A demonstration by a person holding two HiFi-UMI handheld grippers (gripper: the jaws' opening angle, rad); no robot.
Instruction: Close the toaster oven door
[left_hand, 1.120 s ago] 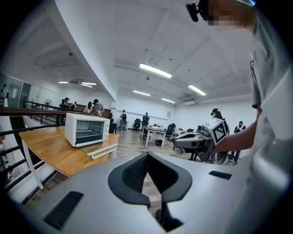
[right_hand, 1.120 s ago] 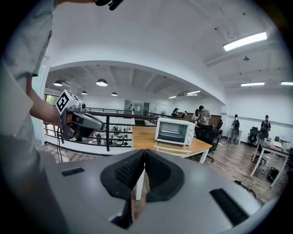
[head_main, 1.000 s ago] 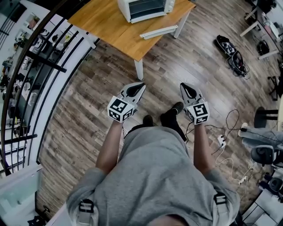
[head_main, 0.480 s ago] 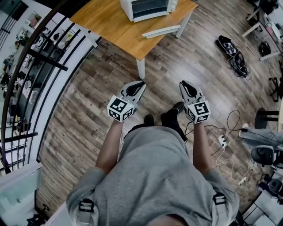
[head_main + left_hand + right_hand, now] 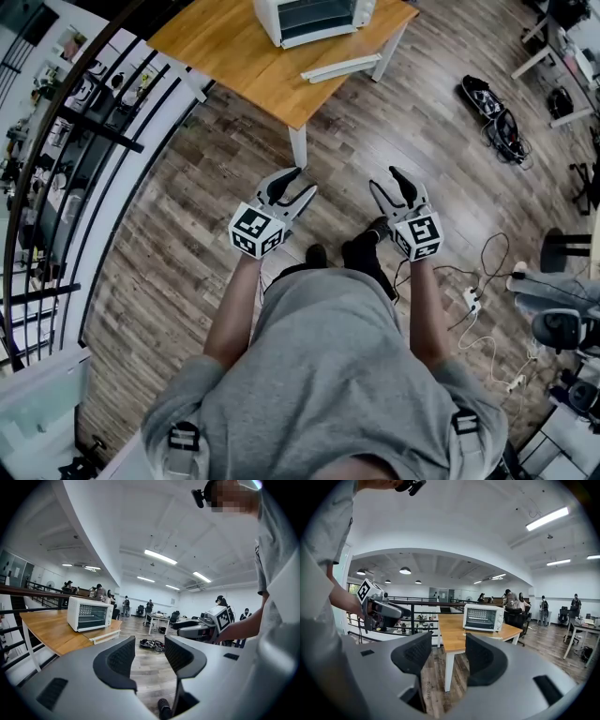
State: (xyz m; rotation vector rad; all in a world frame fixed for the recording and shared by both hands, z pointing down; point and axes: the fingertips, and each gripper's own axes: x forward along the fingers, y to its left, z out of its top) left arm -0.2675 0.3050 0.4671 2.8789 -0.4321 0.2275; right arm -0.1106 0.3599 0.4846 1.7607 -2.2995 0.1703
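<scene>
Person in a grey shirt (image 5: 328, 375) is standing on the wood floor (image 5: 178, 253), a little way back from the wooden table (image 5: 225, 56), with a gripper in each hand held out in front at about waist height. The left gripper (image 5: 305, 181) and right gripper (image 5: 384, 178) sit side by side, apart from each other, both aimed roughly toward the table and tipped slightly down.

Both sets of jaws have just been opening. They now stand clearly spread, and there's nothing between the pads on either one. Looking along each gripper, you only see floor and the table leg through the gap.

The toaster oven (image 5: 312, 19) is white and sits on the far part of the table, well apart from both grippers, so nobody is touching it. From the gripper views its glass front looks upright to me. It's small in every view, though, so I wouldn't swear the door is fully shut. Just in front of it, near the table edge, lies a long white flat piece (image 5: 336, 67), not touching the oven.

A black railing (image 5: 112, 131) runs along the table's left side. Off to the right, some black gear (image 5: 492, 117) and a tangle of cables (image 5: 473, 305) lie on the floor.
</scene>
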